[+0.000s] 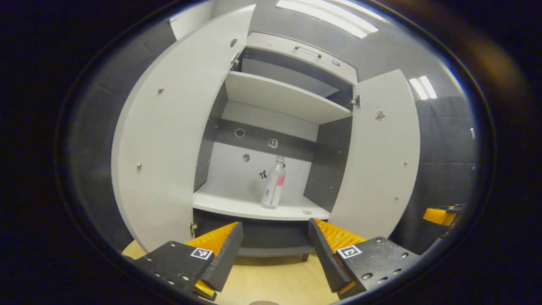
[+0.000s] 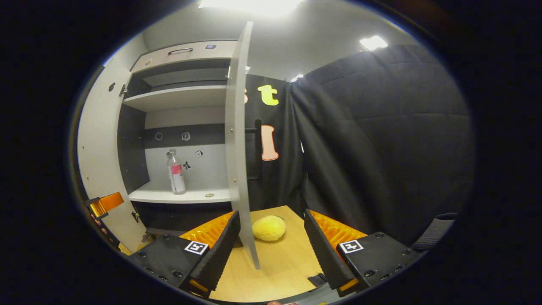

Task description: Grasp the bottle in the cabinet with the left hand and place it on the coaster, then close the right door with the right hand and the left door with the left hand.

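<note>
Hidden or unclear: the small marks on the cabinet's [image 1: 292, 46] back wall are too small to make out, and so is the little round thing [image 1: 306, 212] on the lower shelf [image 1: 237, 202] near the bottle; in the right gripper view the edge-on right door [image 2: 238, 140] hides part of the cabinet's inside; the yellow soft thing [image 2: 269, 228] on the wooden table [image 2: 279, 271] sits partly behind that door's edge (what it is, I cannot tell).
Left gripper [image 1: 275, 248]: jaws wide apart, holding nothing and touching nothing, in front of the open cabinet, well short of the shelf.
Right gripper [image 2: 267, 245]: jaws wide apart, gripping nothing; the right door's lower edge appears between the fingers, though contact cannot be judged.
Bottle [image 1: 273, 182]: one, clear with a pink label band, upright on the lower shelf, right of its middle in the left gripper view.
Doors: two, the left door [image 1: 169, 140] and the right door both swung open.
Shelves: two seen, upper shelf [image 1: 283, 95] bare.
Grippers: two, each seen at the margin of the other's view.
</note>
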